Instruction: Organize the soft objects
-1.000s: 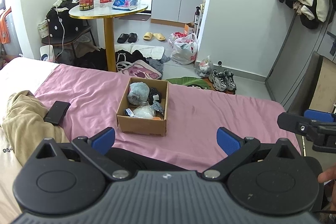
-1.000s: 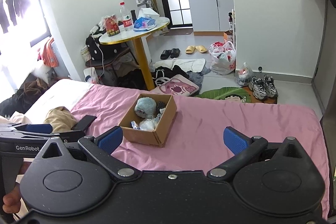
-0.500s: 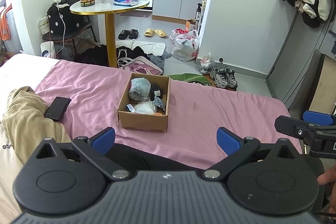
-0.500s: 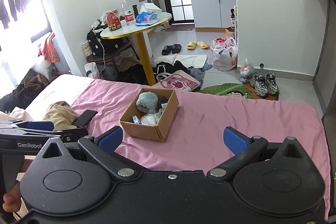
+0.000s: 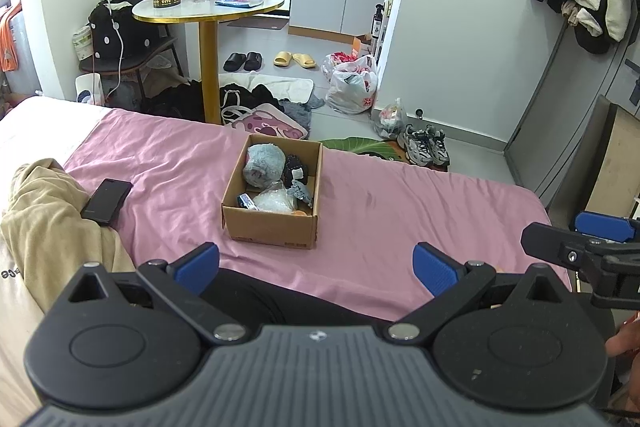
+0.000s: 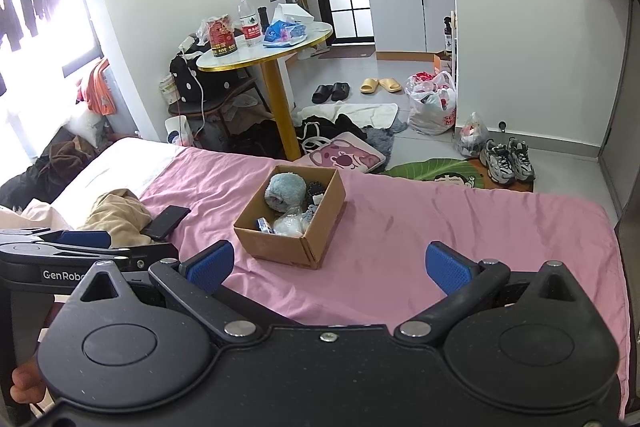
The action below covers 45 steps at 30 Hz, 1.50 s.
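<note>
Both wrist views face a bed covered with a pink sheet (image 5: pixel 392 211). An open cardboard box (image 5: pixel 276 223) sits near the middle of the sheet, holding a blue-grey plush item (image 5: pixel 262 163), a dark item beside it and a clear plastic bag (image 5: pixel 276 201). The left tongs (image 5: pixel 316 261) and right tongs (image 6: pixel 330 261) hover above the near edge of the bed, each with blue pads spread wide apart and nothing between them. A black phone (image 5: pixel 107 201) lies left of the box, touching a beige garment (image 5: pixel 44 227).
</note>
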Each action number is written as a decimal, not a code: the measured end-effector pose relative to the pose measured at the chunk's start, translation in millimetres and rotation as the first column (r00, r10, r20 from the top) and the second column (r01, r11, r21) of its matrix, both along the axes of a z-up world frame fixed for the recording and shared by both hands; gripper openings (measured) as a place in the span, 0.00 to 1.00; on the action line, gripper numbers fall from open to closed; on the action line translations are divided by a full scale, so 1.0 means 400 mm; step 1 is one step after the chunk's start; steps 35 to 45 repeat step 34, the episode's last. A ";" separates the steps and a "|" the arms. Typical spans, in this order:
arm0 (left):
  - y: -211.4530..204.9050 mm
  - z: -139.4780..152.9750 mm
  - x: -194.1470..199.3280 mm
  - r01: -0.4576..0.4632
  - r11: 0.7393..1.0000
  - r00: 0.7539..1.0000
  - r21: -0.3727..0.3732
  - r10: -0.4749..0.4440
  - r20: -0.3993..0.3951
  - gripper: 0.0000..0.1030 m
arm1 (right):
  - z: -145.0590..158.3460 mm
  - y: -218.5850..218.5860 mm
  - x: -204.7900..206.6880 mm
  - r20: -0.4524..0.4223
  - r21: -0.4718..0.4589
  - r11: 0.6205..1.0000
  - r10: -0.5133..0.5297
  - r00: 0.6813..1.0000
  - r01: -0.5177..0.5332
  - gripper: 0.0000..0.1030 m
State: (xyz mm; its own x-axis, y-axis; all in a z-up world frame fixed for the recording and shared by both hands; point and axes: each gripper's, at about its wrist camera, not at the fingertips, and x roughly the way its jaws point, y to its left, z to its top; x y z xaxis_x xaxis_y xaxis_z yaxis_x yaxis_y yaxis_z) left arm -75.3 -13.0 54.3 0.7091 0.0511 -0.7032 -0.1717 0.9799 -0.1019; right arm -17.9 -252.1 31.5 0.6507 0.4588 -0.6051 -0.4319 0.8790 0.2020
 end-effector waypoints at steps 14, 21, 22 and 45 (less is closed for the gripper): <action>0.000 -0.006 -0.007 0.004 1.000 1.000 0.005 -0.004 -0.004 0.99 | 0.003 -0.003 0.002 -0.003 -0.007 1.000 0.001 1.000 -0.001 1.00; 0.001 -0.009 -0.008 0.002 1.000 1.000 -0.001 -0.002 -0.004 0.99 | -0.002 0.000 0.002 -0.007 -0.008 1.000 -0.002 1.000 0.002 1.00; 0.001 -0.010 -0.009 0.001 1.000 1.000 0.001 -0.001 -0.004 0.99 | -0.004 0.002 0.003 -0.008 -0.005 1.000 -0.004 1.000 0.004 1.00; 0.007 -0.040 0.002 0.020 1.000 1.000 -0.011 -0.020 0.022 0.99 | -0.054 0.013 0.028 -0.039 0.005 1.000 -0.019 0.999 0.020 1.00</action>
